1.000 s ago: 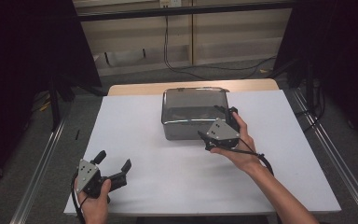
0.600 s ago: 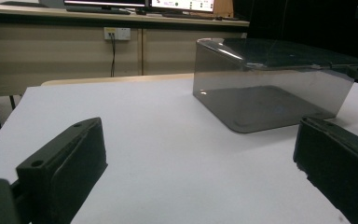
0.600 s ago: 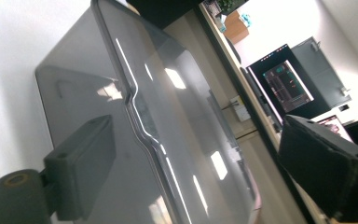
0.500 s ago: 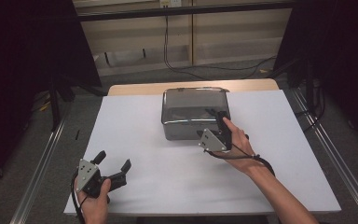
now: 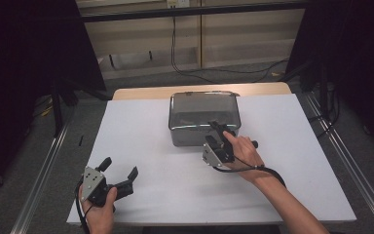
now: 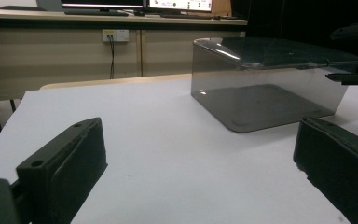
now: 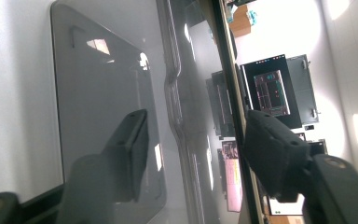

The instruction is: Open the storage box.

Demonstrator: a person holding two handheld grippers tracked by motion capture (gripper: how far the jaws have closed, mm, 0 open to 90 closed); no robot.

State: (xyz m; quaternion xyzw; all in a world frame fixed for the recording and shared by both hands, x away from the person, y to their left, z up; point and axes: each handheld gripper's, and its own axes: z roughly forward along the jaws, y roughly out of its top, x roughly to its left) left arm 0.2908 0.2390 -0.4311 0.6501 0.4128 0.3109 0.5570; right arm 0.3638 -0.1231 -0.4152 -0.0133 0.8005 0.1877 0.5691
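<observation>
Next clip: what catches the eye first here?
A smoky see-through box with a lid sits at the far middle of the white table. The right gripper is turned on its side at the box's near right corner, jaws just closing around the lid's edge. The left gripper rests open near the front left.

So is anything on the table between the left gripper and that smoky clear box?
Nothing visible. Bare white table lies between the left gripper and the box; the right gripper is at the box's near edge.
</observation>
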